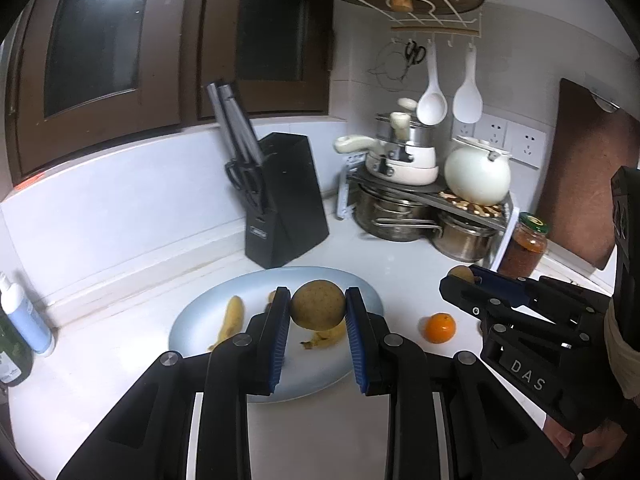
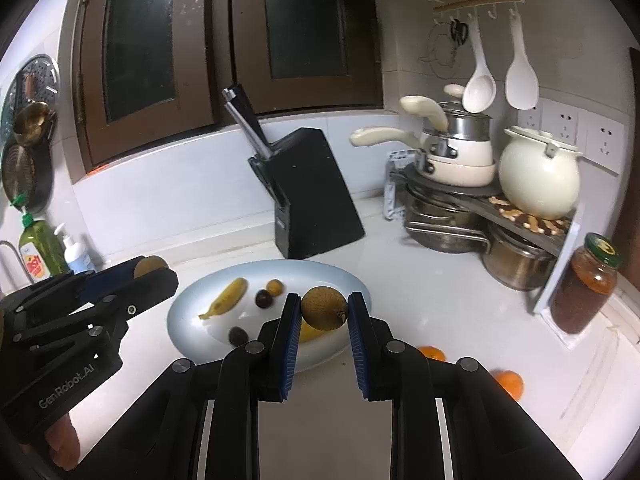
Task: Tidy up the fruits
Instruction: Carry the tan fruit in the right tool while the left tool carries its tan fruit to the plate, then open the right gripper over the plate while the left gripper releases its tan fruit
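Left gripper pinches a round brownish-yellow fruit between its blue pads, held above the pale blue plate; right gripper pinches a second round brown fruit the same way, over the plate's 4 o'clock edge in its own view. Each gripper shows in the other's camera: right one at 3 o'clock in the left view, left one at 9 o'clock in the right view, both with a fruit clamped at the tips.

On the plate: banana toward 10 o'clock; small yellow-brown fruit near 12; dark round fruit just beside it; another dark fruit toward 6; a second banana partly hidden under the held fruit.

Off the plate, on the white counter: one orange at the plate's 3 o'clock in the left view; right view shows two oranges toward 4 o'clock, both partly hidden behind the gripper frame.

Black knife block stands at the plate's 12 o'clock; stacked pots and a white round pot on a rack at 1–2 o'clock; jar with green lid at 3 o'clock; bottles at 9 o'clock.
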`<state>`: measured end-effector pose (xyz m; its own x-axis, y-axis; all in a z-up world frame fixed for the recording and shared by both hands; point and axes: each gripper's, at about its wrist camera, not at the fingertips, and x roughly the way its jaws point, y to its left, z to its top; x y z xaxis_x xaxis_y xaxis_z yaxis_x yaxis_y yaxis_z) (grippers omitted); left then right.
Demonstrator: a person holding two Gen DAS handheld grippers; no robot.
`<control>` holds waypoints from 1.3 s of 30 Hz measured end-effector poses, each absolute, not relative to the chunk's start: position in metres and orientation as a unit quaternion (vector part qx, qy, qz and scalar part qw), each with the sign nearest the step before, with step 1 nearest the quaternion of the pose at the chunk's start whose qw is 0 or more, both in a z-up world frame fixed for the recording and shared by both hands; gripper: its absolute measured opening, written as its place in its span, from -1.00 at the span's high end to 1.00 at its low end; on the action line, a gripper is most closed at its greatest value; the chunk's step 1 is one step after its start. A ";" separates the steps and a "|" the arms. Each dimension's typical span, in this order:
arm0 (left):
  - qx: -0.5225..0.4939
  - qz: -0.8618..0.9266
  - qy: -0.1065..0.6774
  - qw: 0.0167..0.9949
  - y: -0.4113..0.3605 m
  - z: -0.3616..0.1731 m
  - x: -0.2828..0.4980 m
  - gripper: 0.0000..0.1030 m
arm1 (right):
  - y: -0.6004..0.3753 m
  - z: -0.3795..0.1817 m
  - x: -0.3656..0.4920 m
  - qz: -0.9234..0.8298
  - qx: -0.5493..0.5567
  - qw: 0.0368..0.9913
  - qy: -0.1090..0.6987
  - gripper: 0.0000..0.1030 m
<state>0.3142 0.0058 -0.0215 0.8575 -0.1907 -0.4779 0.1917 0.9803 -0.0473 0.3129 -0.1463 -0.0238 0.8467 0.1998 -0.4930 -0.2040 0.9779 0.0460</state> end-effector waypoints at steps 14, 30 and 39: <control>-0.003 -0.049 0.261 0.964 0.044 -0.034 0.318 0.46 | -0.107 -0.039 0.335 0.141 -0.007 0.951 0.273 0.52; -0.007 -0.026 0.300 0.953 0.079 -0.064 0.328 0.46 | -0.068 -0.066 0.354 0.172 -0.015 0.935 0.310 0.52; -0.003 -0.030 0.329 0.944 0.086 -0.087 0.345 0.46 | -0.059 -0.086 0.369 0.171 -0.020 0.925 0.338 0.52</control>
<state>0.3452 0.0861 -0.0867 0.7820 -0.0585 -0.6205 0.0546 0.9982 -0.0253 0.3688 -0.0592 -0.0856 0.7129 0.3027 -0.6326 -0.3303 0.9407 0.0778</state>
